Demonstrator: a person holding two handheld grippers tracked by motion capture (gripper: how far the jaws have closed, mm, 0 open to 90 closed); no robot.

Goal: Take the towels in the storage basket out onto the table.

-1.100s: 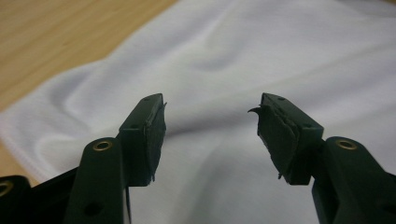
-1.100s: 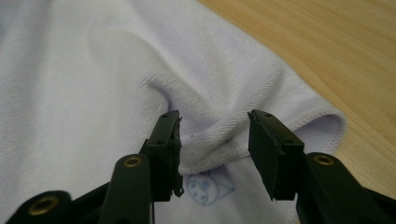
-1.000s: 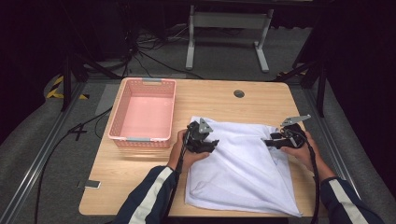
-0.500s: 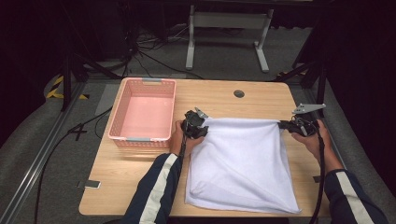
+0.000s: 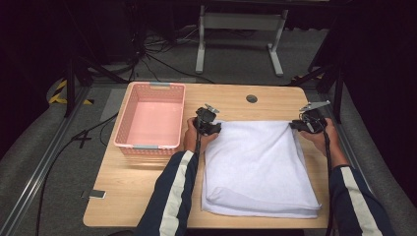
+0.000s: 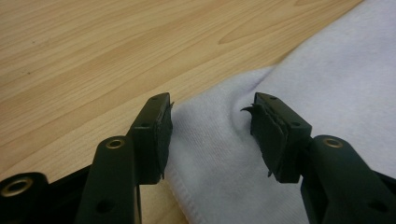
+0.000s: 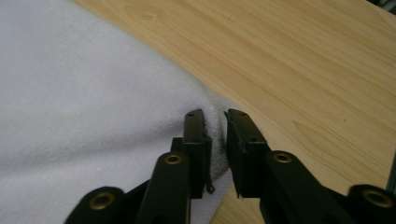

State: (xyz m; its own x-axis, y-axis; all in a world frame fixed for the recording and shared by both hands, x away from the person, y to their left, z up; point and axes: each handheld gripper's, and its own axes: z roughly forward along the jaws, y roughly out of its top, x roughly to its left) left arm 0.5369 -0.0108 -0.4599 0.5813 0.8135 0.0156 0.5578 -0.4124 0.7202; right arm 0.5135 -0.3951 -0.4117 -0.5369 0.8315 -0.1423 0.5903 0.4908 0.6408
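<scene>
One folded white terry-cloth towel (image 5: 258, 164) lies between two black hand-held grippers, the left gripper (image 5: 209, 124) and the right gripper (image 5: 306, 123); one empty pink plastic lattice basket (image 5: 151, 120) sits just beyond the left gripper's outer side, all on one light wooden table (image 5: 133, 191)

My tongs' jaws are matt black plastic with brass-look rivets, on a soft white terry-like cloth towel (image 6: 327, 74) with stitched hem, over a smooth pale wood-grain table (image 5: 147, 187), beside a glossy pink perforated plastic basket (image 5: 150, 147).
</scene>
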